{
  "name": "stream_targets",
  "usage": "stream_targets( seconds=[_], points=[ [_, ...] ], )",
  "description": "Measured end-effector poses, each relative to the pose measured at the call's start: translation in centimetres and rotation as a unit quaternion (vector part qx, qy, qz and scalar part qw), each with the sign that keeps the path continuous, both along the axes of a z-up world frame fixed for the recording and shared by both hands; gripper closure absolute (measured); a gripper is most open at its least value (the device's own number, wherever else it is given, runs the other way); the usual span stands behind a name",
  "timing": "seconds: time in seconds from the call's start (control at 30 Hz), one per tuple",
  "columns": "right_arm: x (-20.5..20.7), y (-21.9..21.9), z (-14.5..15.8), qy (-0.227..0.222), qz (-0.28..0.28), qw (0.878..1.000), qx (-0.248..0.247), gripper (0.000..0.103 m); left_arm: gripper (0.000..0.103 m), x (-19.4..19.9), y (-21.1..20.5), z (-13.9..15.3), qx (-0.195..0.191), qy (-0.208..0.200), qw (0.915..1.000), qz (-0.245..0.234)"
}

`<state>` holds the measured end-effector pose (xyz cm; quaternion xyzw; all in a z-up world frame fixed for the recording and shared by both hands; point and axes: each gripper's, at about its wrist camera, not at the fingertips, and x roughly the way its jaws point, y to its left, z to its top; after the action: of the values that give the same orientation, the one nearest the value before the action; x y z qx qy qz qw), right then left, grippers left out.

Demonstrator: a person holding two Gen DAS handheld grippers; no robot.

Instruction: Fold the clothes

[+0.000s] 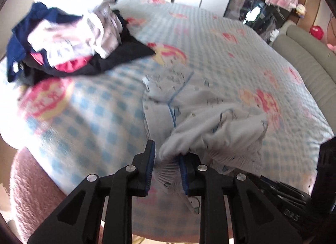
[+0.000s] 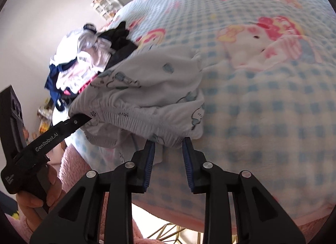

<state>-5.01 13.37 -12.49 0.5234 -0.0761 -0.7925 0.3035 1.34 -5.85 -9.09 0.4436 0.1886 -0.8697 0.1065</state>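
A white printed garment (image 1: 210,105) with blue piping and an elastic waistband lies bunched on the checked blanket (image 1: 88,105). In the left wrist view my left gripper (image 1: 167,154) is shut on a gathered part of the waistband, which fills the gap between the blue pads. The right wrist view shows the same garment (image 2: 151,75) lifted at its near edge. There my right gripper (image 2: 169,143) is shut on the waistband's right end. The left gripper (image 2: 80,120) enters from the left, held by a hand (image 2: 31,199), its fingers tucked under the band.
A heap of unfolded clothes (image 1: 69,33), white, navy, black and pink, sits at the bed's far left. A grey headboard (image 1: 306,54) curves along the right. A pink cover (image 1: 31,181) edges the bed near me. Cupboards and shelves stand beyond the bed.
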Motion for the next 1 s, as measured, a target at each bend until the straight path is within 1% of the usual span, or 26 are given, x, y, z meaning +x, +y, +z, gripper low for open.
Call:
stream_targets(
  seconds=[0.03,0.07,0.1,0.2,0.23,0.27,0.3,0.37,0.4,0.47,0.57,0.6,0.63,0.67,0.7,0.73,0.8,0.83,0.9,1.0],
  points=[
    [-0.1,-0.2,-0.4,-0.001,-0.003,1.0,0.007,0.076,0.066,-0.3,-0.1,-0.7,0.019,-0.013,0.9997,-0.009],
    [-0.5,0.0,-0.8,0.003,-0.03,0.999,0.026,0.076,0.057,-0.8,-0.1,-1.5,0.037,-0.028,0.9987,-0.021],
    [-0.9,0.5,-1.1,0.009,-0.062,0.997,0.048,0.076,0.057,-1.0,-0.1,-2.2,0.05,-0.038,0.9977,-0.027],
    [-1.9,2.2,-1.5,-0.006,-0.095,0.995,0.033,0.076,0.057,-0.7,0.0,-3.2,0.06,-0.047,0.9968,-0.023],
    [-2.0,2.4,-1.6,-0.011,-0.091,0.995,0.03,0.075,0.057,-0.6,0.2,-3.2,0.056,-0.045,0.9972,-0.023],
    [-2.1,2.5,-1.7,-0.015,-0.084,0.996,0.029,0.07,0.059,-0.6,0.3,-3.2,0.054,-0.043,0.9973,-0.024],
    [-2.0,2.5,-1.7,-0.016,-0.079,0.996,0.024,0.061,0.059,-0.7,0.3,-3.2,0.056,-0.041,0.9973,-0.025],
    [-1.6,2.3,-1.7,-0.017,-0.07,0.997,0.012,0.054,0.062,-1.0,0.3,-3.1,0.061,-0.035,0.9971,-0.029],
    [-1.5,2.3,-1.7,-0.017,-0.065,0.998,0.006,0.053,0.062,-1.0,0.3,-3.1,0.064,-0.031,0.997,-0.032],
    [-1.5,1.6,-2.2,-0.021,-0.056,0.998,0.011,0.051,0.062,-1.0,0.5,-3.2,0.071,-0.025,0.9965,-0.038],
    [-1.7,0.5,-3.0,-0.025,-0.048,0.998,0.025,0.05,0.062,-0.9,0.7,-3.9,0.072,-0.031,0.996,-0.043],
    [-1.8,0.2,-3.2,-0.022,-0.049,0.998,0.033,0.051,0.062,-0.9,0.7,-4.0,0.066,-0.036,0.9963,-0.041],
    [-2.0,0.0,-3.4,-0.021,-0.051,0.998,0.041,0.053,0.065,-0.9,0.7,-4.0,0.058,-0.039,0.9969,-0.037],
    [-2.1,0.0,-3.3,-0.018,-0.052,0.997,0.047,0.06,0.066,-0.6,0.3,-3.5,0.05,-0.035,0.9977,-0.027],
    [-2.2,0.1,-3.1,-0.014,-0.052,0.997,0.052,0.069,0.067,-0.4,-0.2,-2.9,0.045,-0.028,0.9985,-0.018],
    [-2.2,0.4,-2.6,-0.008,-0.051,0.997,0.054,0.075,0.069,-0.1,-0.8,-2.2,0.039,-0.02,0.999,-0.008],
    [-2.1,1.1,-1.3,0.014,-0.058,0.997,0.055,0.082,0.072,0.2,-1.8,-0.4,0.026,-0.002,0.9996,0.004],
    [-2.1,1.4,-0.7,0.026,-0.062,0.996,0.056,0.083,0.075,0.4,-2.3,0.5,0.022,0.008,0.9997,0.008],
    [-2.0,2.1,0.6,0.048,-0.071,0.995,0.057,0.091,0.075,0.6,-3.0,1.9,0.024,0.026,0.9994,0.001],
    [-1.8,3.2,2.5,0.083,-0.083,0.991,0.058,0.091,0.075,0.5,-3.4,3.1,0.027,0.044,0.9985,-0.019]
  ],
)
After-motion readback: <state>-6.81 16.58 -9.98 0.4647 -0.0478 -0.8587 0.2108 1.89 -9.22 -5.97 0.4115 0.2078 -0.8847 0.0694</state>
